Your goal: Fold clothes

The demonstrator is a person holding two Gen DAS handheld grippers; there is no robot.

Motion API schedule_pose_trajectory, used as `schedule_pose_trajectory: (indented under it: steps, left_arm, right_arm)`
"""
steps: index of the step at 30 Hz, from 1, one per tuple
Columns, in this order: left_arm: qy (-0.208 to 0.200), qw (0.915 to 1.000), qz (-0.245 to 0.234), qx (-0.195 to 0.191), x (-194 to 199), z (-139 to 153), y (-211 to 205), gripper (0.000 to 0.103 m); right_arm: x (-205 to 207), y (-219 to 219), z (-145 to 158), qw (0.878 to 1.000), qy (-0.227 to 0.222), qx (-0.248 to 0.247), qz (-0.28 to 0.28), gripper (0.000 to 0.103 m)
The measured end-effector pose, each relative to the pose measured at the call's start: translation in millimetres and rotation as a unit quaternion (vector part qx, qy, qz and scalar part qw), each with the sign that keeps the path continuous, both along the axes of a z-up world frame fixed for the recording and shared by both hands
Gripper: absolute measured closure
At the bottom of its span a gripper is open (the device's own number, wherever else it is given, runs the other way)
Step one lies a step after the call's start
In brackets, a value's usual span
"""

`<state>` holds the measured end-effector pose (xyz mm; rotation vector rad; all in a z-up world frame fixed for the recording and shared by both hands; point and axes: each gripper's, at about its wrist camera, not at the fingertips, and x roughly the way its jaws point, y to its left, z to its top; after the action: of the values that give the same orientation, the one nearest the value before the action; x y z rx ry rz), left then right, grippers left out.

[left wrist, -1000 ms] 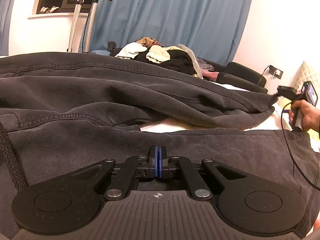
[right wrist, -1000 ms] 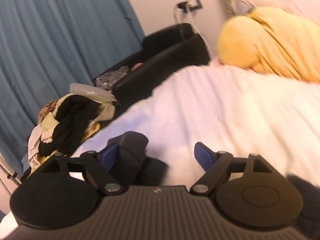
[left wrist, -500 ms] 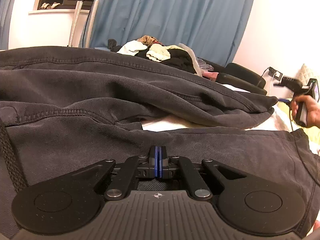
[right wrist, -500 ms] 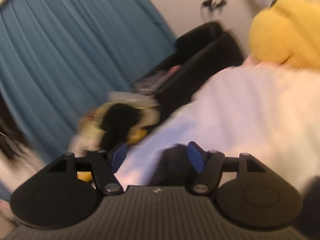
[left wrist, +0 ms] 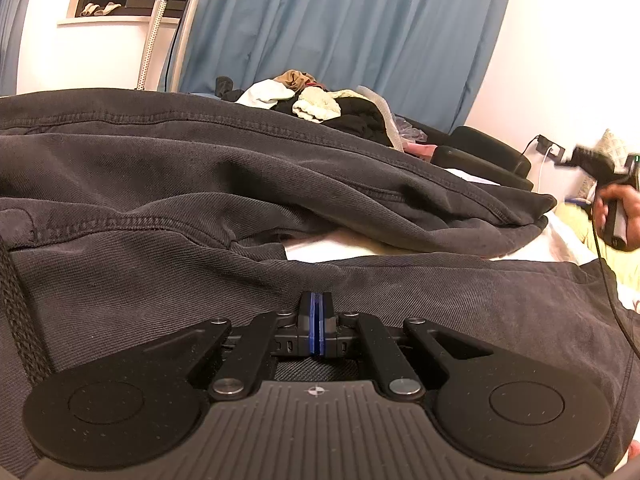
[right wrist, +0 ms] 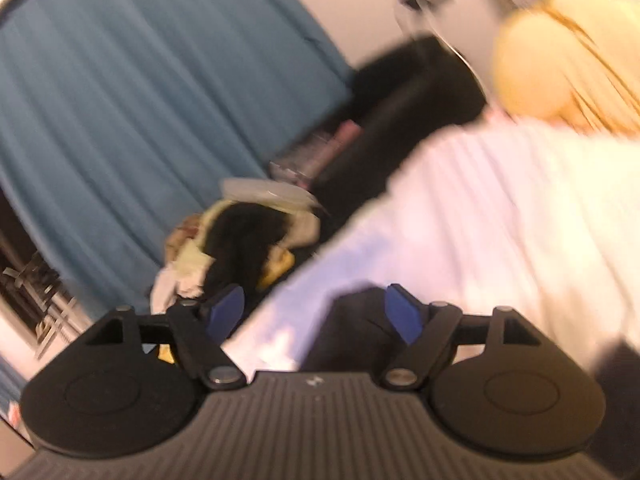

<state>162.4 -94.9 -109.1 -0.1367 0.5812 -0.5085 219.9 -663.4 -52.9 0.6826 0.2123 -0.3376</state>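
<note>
Dark grey trousers (left wrist: 240, 184) lie spread over the white bed (left wrist: 320, 246), one leg folded across the other, with a black drawstring (left wrist: 16, 320) at the left. My left gripper (left wrist: 316, 312) is shut, its blue pads pressed together with the tips down in the trouser cloth. In the right wrist view, which is blurred, my right gripper (right wrist: 314, 308) stands open above the bed (right wrist: 480, 220). A dark trouser end (right wrist: 352, 332) lies below its fingers, apart from them. The left wrist view shows the right gripper (left wrist: 600, 176) held in a hand at the far right.
A heap of mixed clothes (left wrist: 320, 100) lies at the bed's far side before a blue curtain (left wrist: 340, 20). A black chair (left wrist: 480, 156) stands beyond it. A yellow garment (right wrist: 560, 52) lies on the bed at the right. A cable (left wrist: 608, 292) crosses the trousers.
The right gripper has lifted and tilted away from the trouser end, still open. The left gripper stays shut and has barely moved.
</note>
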Motion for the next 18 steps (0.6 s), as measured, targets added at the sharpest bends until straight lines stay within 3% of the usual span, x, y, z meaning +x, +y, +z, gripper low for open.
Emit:
schedule_pose_trajectory:
  steps: [5, 8, 10, 14, 16, 18]
  left_arm:
    - [0.002, 1.0, -0.001, -0.01, 1.1, -2.6, 1.9, 0.1]
    - [0.002, 0.9999, -0.003, -0.015, 1.5, -4.5, 3.3, 0.1]
    - [0.005, 0.9998, -0.004, -0.02, 2.7, -6.0, 4.6, 0.1]
    - [0.007, 0.9996, -0.007, -0.025, 4.9, -8.7, 5.2, 0.1]
    - [0.008, 0.9996, -0.009, -0.027, 5.9, -9.9, 5.3, 0.1]
    - [0.009, 0.9995, -0.009, -0.029, 6.0, -9.8, 5.9, 0.1]
  right_arm:
    - [9.9, -4.8, -21.4, 0.997, 0.066, 0.02, -0.025, 0.041]
    - [15.8, -7.7, -34.2, 0.993, 0.106, 0.033, -0.04, 0.096]
    - [31.2, -3.7, -33.3, 0.991, 0.123, 0.031, -0.039, 0.097]
    - [64.2, 4.8, -2.5, 0.997, 0.079, 0.017, -0.008, 0.097]
    - [78.1, 8.3, 11.6, 0.998, 0.068, 0.011, -0.001, 0.089]
    - [82.6, 4.6, 17.4, 0.998, 0.061, 0.025, -0.002, 0.048]
